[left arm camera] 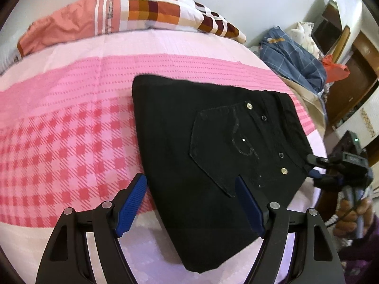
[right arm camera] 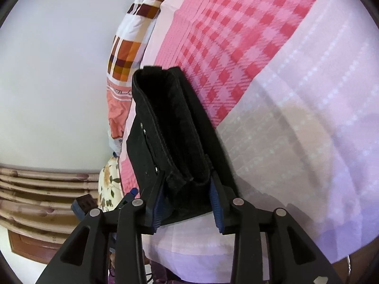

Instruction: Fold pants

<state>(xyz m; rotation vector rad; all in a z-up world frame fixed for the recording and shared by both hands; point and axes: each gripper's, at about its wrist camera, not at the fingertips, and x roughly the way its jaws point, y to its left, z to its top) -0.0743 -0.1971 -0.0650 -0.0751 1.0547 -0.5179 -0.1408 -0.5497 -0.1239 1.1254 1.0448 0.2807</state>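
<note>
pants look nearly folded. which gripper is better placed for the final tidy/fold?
Right. The right gripper already straddles the black pants' waistband corner; the left gripper is open, above the fabric's near edge, gripping nothing.
</note>
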